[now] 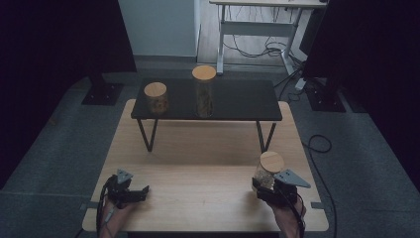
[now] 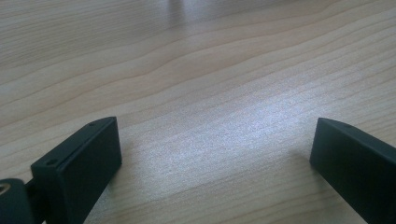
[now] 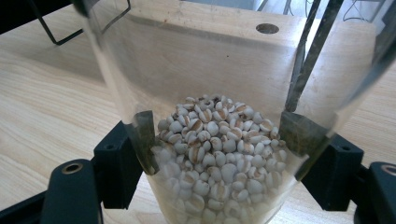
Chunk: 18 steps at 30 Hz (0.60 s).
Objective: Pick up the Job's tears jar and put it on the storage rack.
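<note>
In the high view, the wooden counter carries a low black shelf on thin metal legs at its far half. Two glass jars with wooden lids stand on the shelf: a short jar toward the left end and a tall jar just right of it, near the middle; the two stand apart. The left claw lies at the near left of the counter, held by a hand entering from the bottom edge, with nothing between its jaws. The right claw sits at the near right corner and grips the grain jar, a glass jar with a round wooden lid that leans slightly and stands well apart from the shelf. In the left gripper view, the left claw is released: its two black jaws stand wide apart over bare wood grain, close above the counter. In the right gripper view, the right claw is clenched on the grain jar; both jaws press on the clear wall from opposite sides, at the level of the contents. The jar is about half full of pale, rounded grains with brown creases. Behind it, the counter extends to the legs of the shelf
</note>
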Each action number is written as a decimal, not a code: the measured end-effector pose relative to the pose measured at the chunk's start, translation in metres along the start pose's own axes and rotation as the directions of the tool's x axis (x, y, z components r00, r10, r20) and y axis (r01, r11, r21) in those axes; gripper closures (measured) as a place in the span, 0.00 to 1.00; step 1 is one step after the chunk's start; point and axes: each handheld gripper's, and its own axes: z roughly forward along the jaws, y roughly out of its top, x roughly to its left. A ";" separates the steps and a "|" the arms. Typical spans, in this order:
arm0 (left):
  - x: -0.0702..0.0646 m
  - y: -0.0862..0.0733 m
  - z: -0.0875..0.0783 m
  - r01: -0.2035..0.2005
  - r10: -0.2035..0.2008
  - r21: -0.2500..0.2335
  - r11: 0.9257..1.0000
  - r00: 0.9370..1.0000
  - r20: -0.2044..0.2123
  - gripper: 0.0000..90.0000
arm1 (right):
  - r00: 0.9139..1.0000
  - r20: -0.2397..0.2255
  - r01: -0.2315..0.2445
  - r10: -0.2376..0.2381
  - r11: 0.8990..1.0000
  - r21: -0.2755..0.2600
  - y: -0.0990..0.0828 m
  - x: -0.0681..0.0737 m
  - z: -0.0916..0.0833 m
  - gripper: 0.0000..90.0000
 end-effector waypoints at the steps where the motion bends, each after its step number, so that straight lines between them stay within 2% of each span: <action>1: 0.000 0.000 0.000 0.000 0.000 0.000 1.000 1.000 0.000 0.02 | 1.000 0.001 -0.002 0.002 1.000 0.001 0.001 0.000 0.000 0.27; 18: 0.000 0.000 0.000 0.000 0.000 0.000 1.000 1.000 0.000 0.02 | 1.000 0.008 0.003 -0.003 1.000 -0.003 0.017 0.000 0.003 0.27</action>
